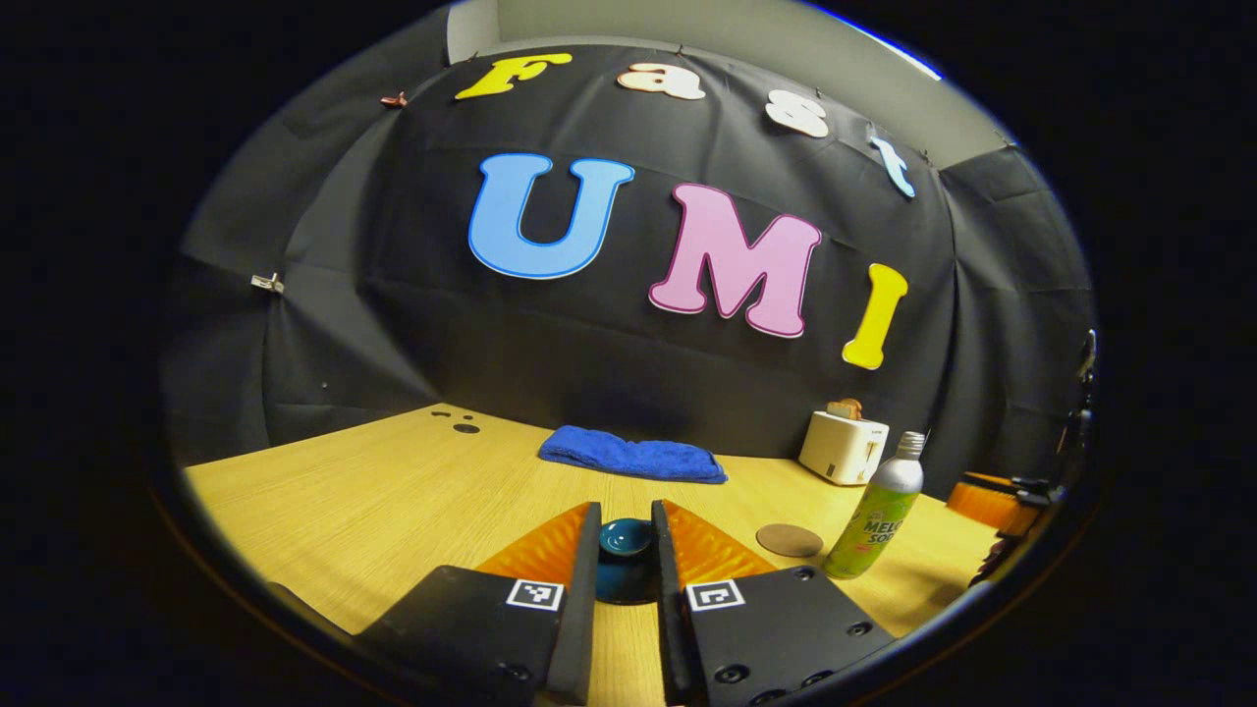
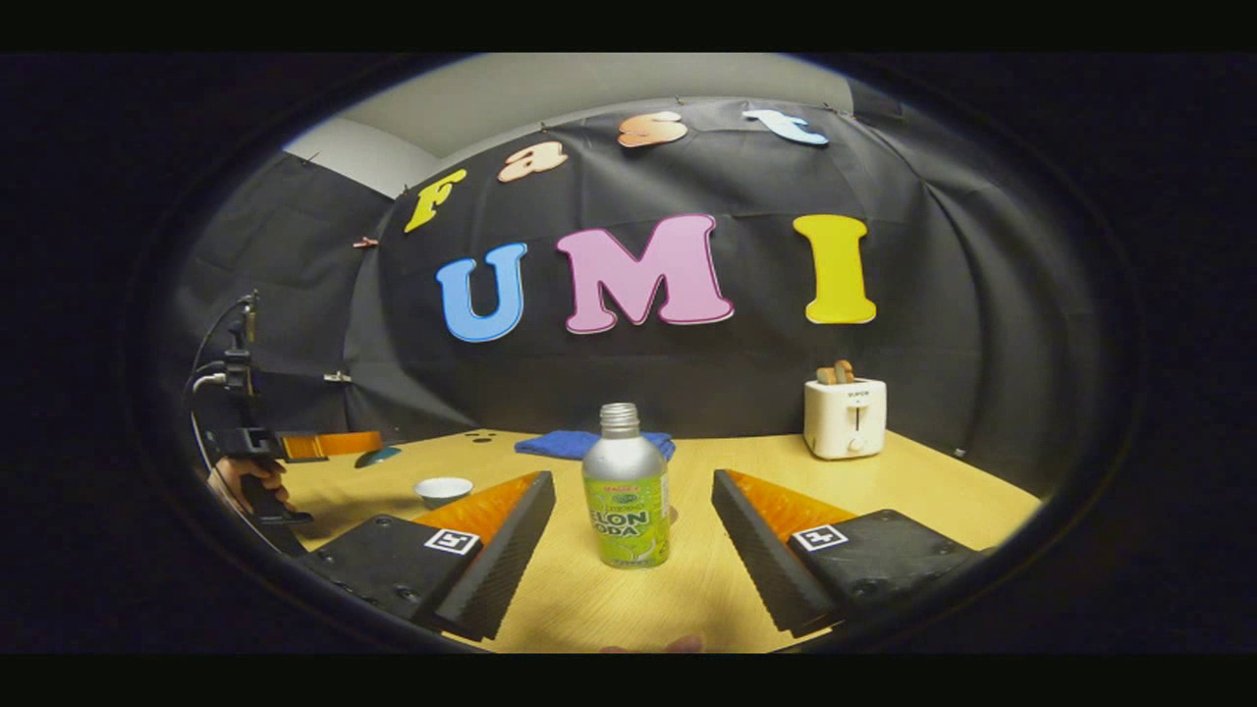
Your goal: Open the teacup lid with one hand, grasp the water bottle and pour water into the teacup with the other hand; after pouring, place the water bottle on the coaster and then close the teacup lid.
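Nearest the lens in the left gripper view, the left tongs sit at the bottom centre of the frame, their two fingers nearly together and pinching the dark blue teacup lid by its rounded knob. Whether the lid rests on anything cannot be told here. Beneath them the wooden tabletop spreads across the lower half of the frame. A folded blue towel lies at its far edge, just above the tongs in the frame. A white toaster with toast in its slot stands at the right, near the wall. In front of it, at the lower right, the water bottle stands upright with no cap on its neck. Just left of its base lies the round brown coaster, flat and bare.

In the right gripper view, the right tongs are spread wide at the bottom of the frame. The bottle stands upright between and a little beyond the fingertips, touched by neither. At the lower left of this frame the white teacup stands uncovered. Above and left of it, the lid hangs clear of the cup in the left tongs, with a hand on that gripper's grip at the left edge.
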Available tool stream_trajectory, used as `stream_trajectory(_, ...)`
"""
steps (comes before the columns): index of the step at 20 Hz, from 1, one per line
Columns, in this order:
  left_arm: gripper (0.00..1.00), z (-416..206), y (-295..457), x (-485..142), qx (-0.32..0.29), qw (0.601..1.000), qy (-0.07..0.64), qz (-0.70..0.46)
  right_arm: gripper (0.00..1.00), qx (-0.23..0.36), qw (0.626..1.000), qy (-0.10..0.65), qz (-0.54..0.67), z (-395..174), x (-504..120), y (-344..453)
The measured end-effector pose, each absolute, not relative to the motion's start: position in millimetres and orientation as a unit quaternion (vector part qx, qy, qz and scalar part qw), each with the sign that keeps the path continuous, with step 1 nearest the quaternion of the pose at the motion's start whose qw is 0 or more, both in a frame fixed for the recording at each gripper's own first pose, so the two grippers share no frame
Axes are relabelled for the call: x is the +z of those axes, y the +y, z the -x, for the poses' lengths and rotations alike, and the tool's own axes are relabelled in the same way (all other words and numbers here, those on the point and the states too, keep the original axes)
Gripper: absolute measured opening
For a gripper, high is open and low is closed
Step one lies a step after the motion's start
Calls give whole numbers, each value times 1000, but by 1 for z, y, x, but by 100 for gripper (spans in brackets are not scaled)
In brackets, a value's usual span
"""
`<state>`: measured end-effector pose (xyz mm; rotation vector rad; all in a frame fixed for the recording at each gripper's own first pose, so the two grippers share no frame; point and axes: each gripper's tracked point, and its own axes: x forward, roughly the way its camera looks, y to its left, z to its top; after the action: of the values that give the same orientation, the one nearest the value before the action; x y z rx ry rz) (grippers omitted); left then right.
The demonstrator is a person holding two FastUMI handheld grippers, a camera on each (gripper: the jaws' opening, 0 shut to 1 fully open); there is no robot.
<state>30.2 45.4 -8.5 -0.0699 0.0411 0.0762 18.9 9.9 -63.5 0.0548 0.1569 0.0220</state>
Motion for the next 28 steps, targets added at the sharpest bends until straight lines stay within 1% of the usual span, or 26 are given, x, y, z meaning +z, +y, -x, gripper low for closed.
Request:
stream_trajectory(3, 31, -23, 51, -9, 37, 998, 20, 42, 100, 2, 994, 105, -12, -32, -86, 13)
stream_trajectory(8, 31, -19, 60, -6, 29, 997, 21, 72, 100, -10, 990, 137, 13, -54, -106, 16)
stream_trajectory(13, 31, -16, 69, -1, 29, 996, 16, 84, 98, -25, 988, 149, 22, -69, -115, 21)
stream_trajectory(18, 31, -16, 71, 0, 24, 995, 13, 93, 98, -49, 986, 157, 25, -74, -123, 15)
stream_trajectory(20, 31, -16, 69, 0, 18, 994, 16, 105, 95, -53, 985, 162, 24, -77, -125, 14)
stream_trajectory(22, 31, -17, 67, -1, 13, 994, 17, 110, 88, -52, 986, 159, 19, -78, -123, 16)
stream_trajectory(23, 31, -17, 69, -1, 13, 994, 16, 108, 82, -52, 986, 160, 19, -81, -124, 16)
stream_trajectory(26, 31, -15, 77, 1, 20, 994, 15, 103, 80, -59, 985, 157, 49, -84, -120, 14)
stream_trajectory(28, 31, -15, 85, 2, 25, 994, 13, 104, 81, -67, 982, 149, 99, -88, -110, 12)
